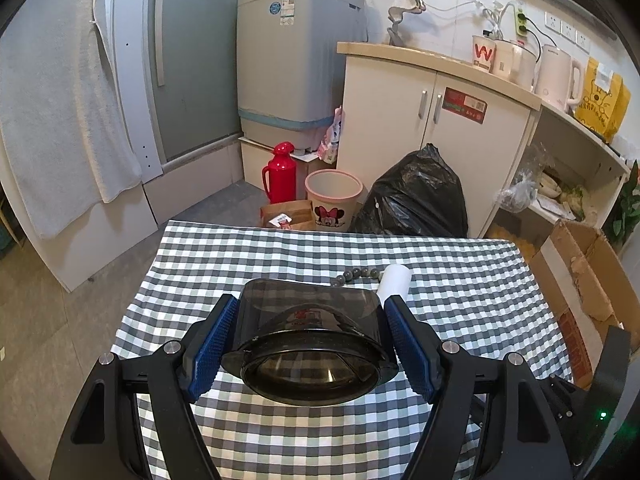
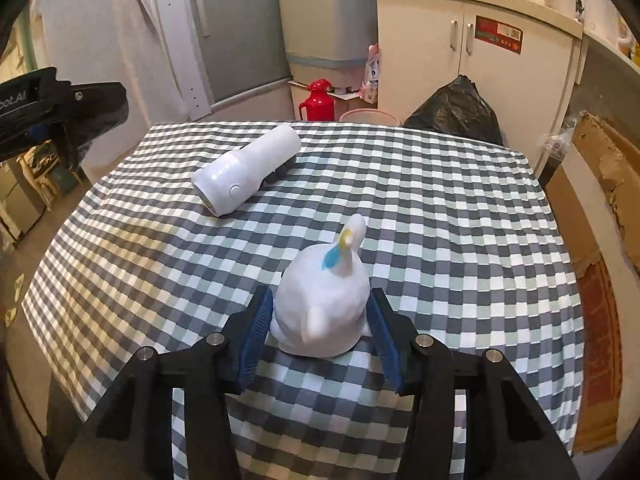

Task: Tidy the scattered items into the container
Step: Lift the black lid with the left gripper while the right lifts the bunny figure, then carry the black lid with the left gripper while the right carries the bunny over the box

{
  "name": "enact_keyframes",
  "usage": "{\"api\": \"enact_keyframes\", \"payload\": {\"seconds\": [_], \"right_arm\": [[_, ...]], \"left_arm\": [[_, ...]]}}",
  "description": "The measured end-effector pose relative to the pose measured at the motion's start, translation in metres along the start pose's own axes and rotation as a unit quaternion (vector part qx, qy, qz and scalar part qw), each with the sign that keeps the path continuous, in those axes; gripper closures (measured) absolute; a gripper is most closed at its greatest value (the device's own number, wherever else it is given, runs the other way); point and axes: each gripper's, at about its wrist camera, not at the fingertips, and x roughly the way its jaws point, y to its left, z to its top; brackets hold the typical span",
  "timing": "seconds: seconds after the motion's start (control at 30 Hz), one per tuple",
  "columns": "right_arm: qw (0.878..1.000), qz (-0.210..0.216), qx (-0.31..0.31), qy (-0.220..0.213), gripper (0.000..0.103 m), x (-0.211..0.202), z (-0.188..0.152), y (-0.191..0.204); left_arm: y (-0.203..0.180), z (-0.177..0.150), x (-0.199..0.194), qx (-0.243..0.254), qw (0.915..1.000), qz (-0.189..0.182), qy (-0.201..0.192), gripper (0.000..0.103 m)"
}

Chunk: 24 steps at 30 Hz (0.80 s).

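My left gripper (image 1: 311,300) is shut on a dark translucent container (image 1: 308,344), its blue pads pressed to both sides and its round mouth facing the camera. Behind it on the checked tablecloth (image 1: 460,280) lie a string of dark beads (image 1: 358,274) and a white cylindrical device (image 1: 396,280). In the right wrist view, my right gripper (image 2: 319,294) is shut on a white plush toy (image 2: 320,304) with a blue and yellow mark, resting on the cloth. The white device (image 2: 248,170) lies farther back on the left, with the beads (image 2: 282,168) partly hidden under it. The left gripper's body (image 2: 60,108) shows at the far left edge.
Beyond the table's far edge stand a black rubbish bag (image 1: 416,196), a pink bin (image 1: 334,200), a red thermos (image 1: 280,172) and a white cabinet (image 1: 432,128). An open cardboard box (image 1: 580,276) sits to the table's right.
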Motion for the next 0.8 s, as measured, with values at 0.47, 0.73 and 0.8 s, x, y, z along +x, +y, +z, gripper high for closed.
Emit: {"api": "enact_keyframes", "payload": {"seconds": [0.47,0.73,0.8], "right_arm": [[0.997,-0.018,0.013,-0.071,0.055,-0.069,0.013,-0.027],[0.992,-0.033,0.013,-0.117,0.055,-0.112,0.025,-0.040],[0.991,-0.038,0.012,-0.131,0.055,-0.124,0.029,-0.044]], "left_arm": [[-0.052,0.011,-0.019,0.030,0.9990,-0.020,-0.024,0.027],[-0.078,0.021,-0.040,0.042,0.9976,-0.028,-0.047,0.027],[-0.087,0.024,-0.045,0.047,0.9971,-0.031,-0.051,0.027]]}}
